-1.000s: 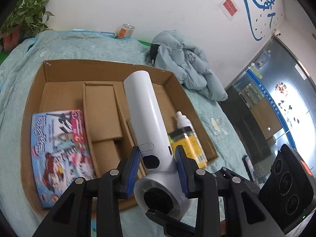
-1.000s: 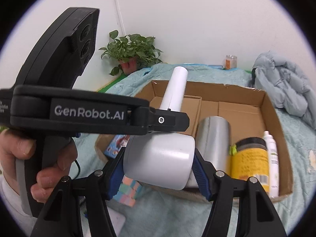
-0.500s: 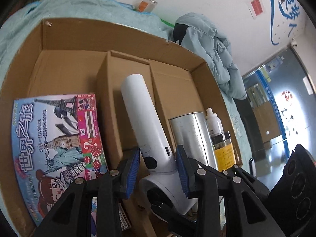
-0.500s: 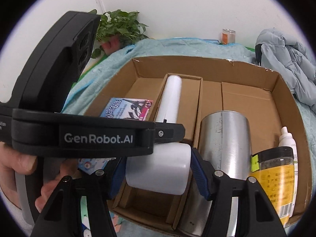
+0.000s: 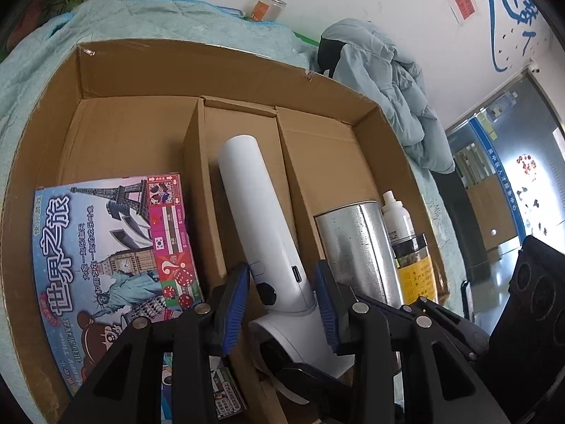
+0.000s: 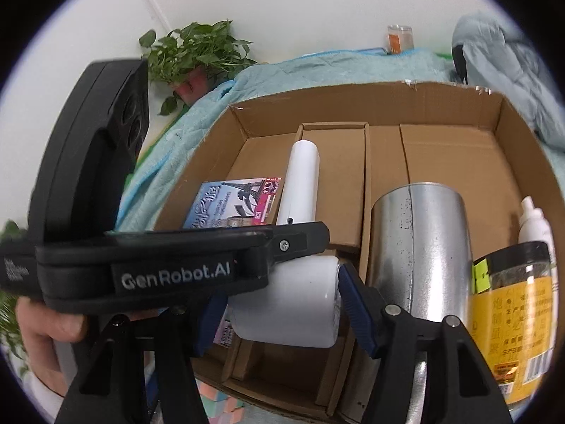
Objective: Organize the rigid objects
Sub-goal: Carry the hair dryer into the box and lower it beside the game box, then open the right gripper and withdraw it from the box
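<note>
We hold the white blower [image 5: 254, 205] between both sets of jaws, its handle reaching ahead into the cardboard box's [image 5: 212, 63] narrow middle slot. The left gripper [image 5: 280, 282] clamps the neck. The right gripper [image 6: 279, 300] is opening around the head, its pads touching it. We should settle it flat before letting go.

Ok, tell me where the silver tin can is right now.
In both wrist views the silver tin can lies inside the cardboard box, right of the white hair dryer and left of the yellow-labelled jar.
</note>
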The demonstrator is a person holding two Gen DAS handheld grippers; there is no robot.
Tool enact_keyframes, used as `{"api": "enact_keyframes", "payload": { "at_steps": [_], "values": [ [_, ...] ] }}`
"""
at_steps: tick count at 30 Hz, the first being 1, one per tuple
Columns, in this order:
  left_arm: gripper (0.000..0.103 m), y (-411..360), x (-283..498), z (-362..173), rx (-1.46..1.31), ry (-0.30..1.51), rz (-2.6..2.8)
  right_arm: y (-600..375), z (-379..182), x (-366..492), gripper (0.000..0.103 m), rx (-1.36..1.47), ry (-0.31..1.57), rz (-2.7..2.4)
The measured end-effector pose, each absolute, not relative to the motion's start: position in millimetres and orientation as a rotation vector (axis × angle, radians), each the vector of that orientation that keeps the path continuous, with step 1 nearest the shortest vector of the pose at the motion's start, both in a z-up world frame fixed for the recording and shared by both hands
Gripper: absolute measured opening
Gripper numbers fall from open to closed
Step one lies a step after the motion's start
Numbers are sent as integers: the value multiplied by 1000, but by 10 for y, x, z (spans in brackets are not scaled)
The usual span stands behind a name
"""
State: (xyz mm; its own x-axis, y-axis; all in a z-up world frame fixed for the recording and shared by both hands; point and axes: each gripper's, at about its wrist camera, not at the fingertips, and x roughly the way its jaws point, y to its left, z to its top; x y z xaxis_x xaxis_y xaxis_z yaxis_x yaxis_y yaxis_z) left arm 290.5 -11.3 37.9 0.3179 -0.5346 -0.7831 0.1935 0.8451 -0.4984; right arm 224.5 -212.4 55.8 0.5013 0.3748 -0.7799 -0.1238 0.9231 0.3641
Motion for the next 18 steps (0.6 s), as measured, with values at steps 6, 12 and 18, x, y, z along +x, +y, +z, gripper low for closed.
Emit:
{"api": "enact_keyframes", "payload": {
  "at_steps": [6, 12, 18],
  "values": [
    [35, -155, 2947, 382, -302, 1146, -472, -1976, 597, 1998, 54, 113, 1005, 353],
    [35, -191, 2967, 379, -271, 1135, -447, -2066, 489, 2060, 38, 170, 1017, 314],
    [40, -259, 2941, 399, -253, 1122, -445, -2116, 472, 2060, 33, 166, 1016, 306]
  ]
}}
